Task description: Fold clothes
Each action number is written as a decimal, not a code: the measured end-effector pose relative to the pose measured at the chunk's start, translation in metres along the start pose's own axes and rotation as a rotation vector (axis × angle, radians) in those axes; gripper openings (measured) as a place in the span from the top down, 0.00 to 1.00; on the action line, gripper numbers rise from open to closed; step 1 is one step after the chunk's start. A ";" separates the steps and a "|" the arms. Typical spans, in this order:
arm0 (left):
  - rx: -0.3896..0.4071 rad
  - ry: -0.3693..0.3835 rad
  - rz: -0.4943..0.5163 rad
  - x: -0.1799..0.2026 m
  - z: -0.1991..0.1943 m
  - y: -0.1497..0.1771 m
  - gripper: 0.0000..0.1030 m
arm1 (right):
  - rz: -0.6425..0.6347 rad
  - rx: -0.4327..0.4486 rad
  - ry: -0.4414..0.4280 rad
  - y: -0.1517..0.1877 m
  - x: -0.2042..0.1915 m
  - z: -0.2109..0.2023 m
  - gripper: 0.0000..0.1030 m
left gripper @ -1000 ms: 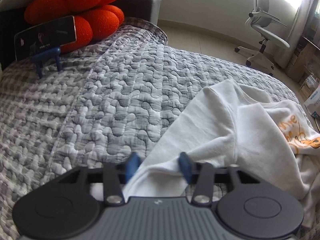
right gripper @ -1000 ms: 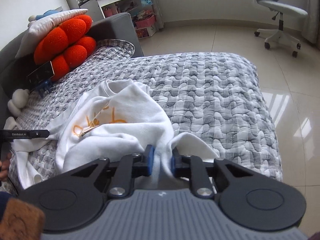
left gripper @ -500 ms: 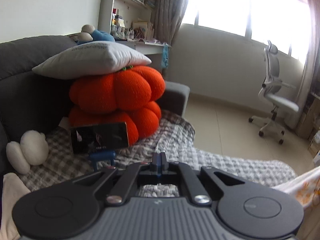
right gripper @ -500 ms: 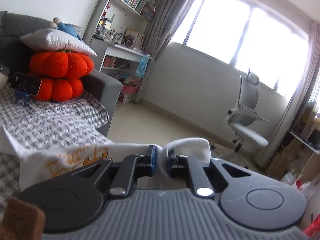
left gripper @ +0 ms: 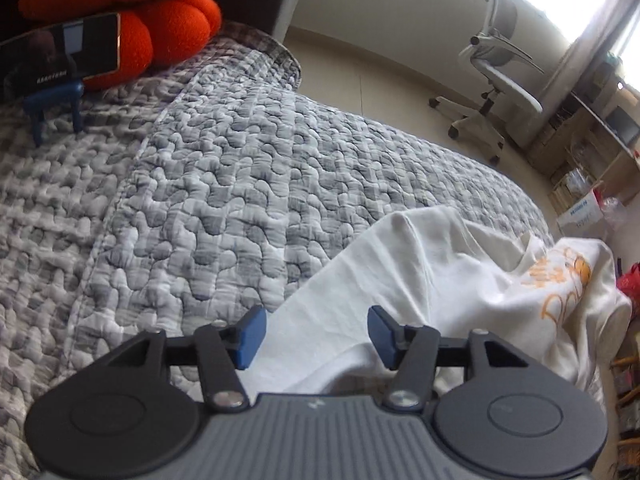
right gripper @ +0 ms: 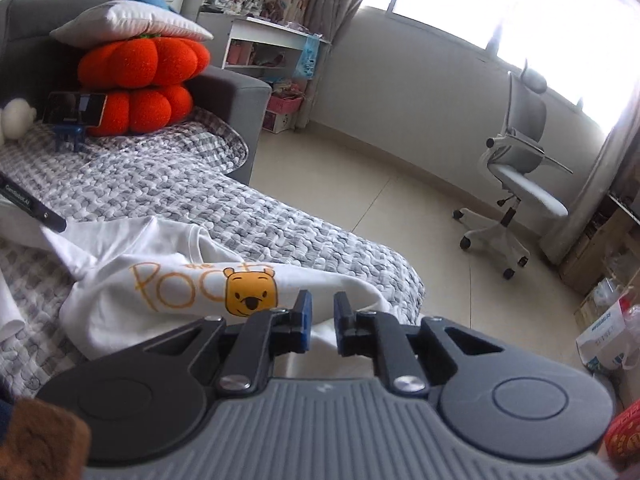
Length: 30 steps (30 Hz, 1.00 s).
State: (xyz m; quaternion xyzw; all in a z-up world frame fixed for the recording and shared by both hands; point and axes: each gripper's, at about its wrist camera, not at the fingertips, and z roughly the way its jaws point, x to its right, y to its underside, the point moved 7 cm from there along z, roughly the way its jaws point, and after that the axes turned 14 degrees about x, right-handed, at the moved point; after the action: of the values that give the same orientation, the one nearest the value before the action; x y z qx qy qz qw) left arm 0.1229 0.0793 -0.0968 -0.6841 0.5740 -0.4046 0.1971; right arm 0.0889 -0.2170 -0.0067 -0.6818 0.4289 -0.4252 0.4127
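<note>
Jaws on both the left gripper (left gripper: 313,334) and the right gripper (right gripper: 319,319) sit apart, gripping nothing, probably because the white t-shirt (right gripper: 180,292) is laid on the quilt (left gripper: 224,184) for flattening.

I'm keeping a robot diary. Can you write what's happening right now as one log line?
step: fold clothes | left claw: open over white T-shirt | right claw: open by bear print | T-shirt: rumpled on quilt

Shirt (right gripper: 132,300) print partly hidden behind right claw (right gripper: 321,322) (letters incomplete).
</note>
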 end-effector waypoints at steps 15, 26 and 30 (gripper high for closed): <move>-0.064 0.015 0.207 0.063 0.084 -0.003 0.11 | 0.207 -0.184 -0.203 0.025 0.030 0.128 0.49; 0.014 0.020 0.442 0.095 0.076 0.011 0.71 | -0.002 -0.360 -0.360 0.084 -0.020 0.078 0.62; 0.033 0.031 0.438 0.099 0.070 0.010 0.88 | -0.028 -0.337 -0.369 0.077 -0.015 0.060 0.63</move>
State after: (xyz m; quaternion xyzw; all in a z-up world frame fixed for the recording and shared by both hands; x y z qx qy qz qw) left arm 0.1721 -0.0302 -0.1136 -0.5334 0.7053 -0.3720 0.2824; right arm 0.1232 -0.2130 -0.0995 -0.8129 0.4020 -0.2216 0.3585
